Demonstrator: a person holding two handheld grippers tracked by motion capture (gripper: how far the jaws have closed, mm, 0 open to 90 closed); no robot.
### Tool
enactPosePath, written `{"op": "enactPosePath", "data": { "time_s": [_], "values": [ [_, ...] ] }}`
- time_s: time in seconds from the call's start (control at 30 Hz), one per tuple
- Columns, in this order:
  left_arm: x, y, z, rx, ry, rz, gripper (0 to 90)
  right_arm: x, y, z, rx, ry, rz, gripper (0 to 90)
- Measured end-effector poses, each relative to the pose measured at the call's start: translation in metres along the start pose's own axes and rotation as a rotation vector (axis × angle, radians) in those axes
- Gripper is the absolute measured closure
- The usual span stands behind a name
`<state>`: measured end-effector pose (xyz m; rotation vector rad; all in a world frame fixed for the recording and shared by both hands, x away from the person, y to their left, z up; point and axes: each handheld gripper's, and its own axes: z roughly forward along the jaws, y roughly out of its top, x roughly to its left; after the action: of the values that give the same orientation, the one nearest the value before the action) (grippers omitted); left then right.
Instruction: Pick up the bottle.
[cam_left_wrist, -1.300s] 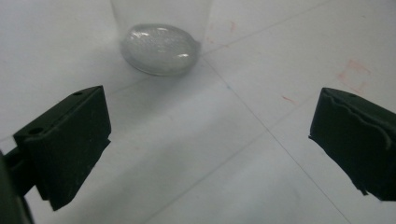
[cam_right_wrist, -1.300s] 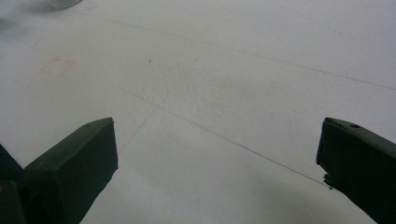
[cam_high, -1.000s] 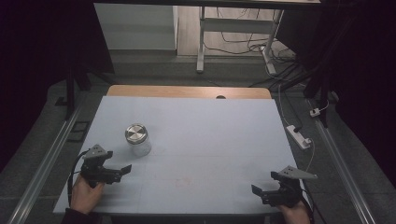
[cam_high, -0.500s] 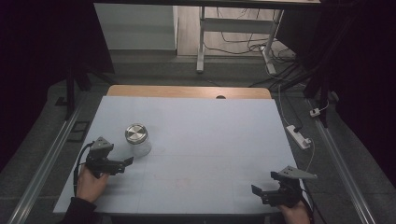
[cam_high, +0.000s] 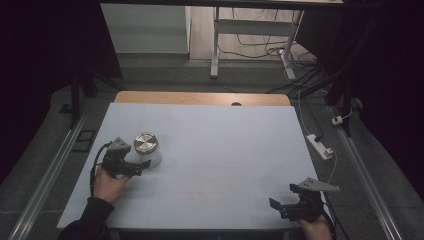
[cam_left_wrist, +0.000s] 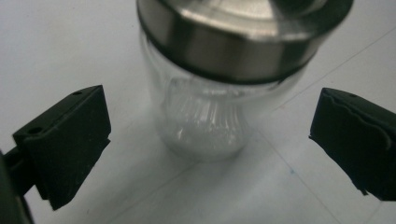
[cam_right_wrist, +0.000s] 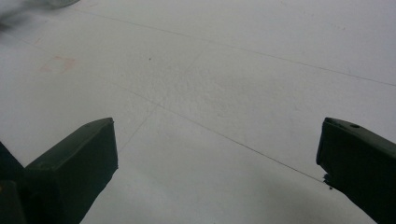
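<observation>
A clear glass jar (cam_high: 147, 150) with a round steel lid stands upright on the left part of the white table (cam_high: 215, 150). My left gripper (cam_high: 142, 164) is open just in front of it. In the left gripper view the jar (cam_left_wrist: 210, 107) stands close between the two spread jaws, and neither jaw touches the glass. My right gripper (cam_high: 277, 207) is open near the table's front right edge, over bare table (cam_right_wrist: 210, 84) with nothing between its jaws.
A wooden strip (cam_high: 200, 98) runs along the table's far edge. A white power strip (cam_high: 320, 146) lies on the floor off the table's right side. Metal rails (cam_high: 45, 175) flank the table, and a desk frame (cam_high: 215, 40) with cables stands behind.
My left gripper has moved forward and to the right, up to the jar. The right gripper has stayed where it was.
</observation>
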<state>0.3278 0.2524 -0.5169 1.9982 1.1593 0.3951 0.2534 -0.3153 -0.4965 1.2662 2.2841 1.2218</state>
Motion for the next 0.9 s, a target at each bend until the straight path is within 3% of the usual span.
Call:
{"op": "enactPosePath", "data": {
  "time_s": [0.33, 0.47, 0.67, 0.9],
  "values": [
    [0.002, 0.011, 0.020, 0.009, -0.005, 0.009, 0.0, 0.000, 0.000, 0.000, 0.002, 0.002, 0.002, 0.0],
    [0.000, 0.014, 0.026, 0.027, -0.004, 0.035, 2.7, -0.001, 0.000, 0.000, 0.002, 0.003, 0.002, 0.0],
    [-0.003, 0.016, 0.025, 0.023, 0.013, 0.074, 15.4, -0.001, 0.000, 0.000, 0.003, 0.004, 0.003, 0.0],
    [-0.004, 0.016, 0.024, 0.029, 0.024, 0.068, 15.8, -0.001, 0.000, 0.000, 0.002, 0.004, 0.001, 0.0]
  ]
}}
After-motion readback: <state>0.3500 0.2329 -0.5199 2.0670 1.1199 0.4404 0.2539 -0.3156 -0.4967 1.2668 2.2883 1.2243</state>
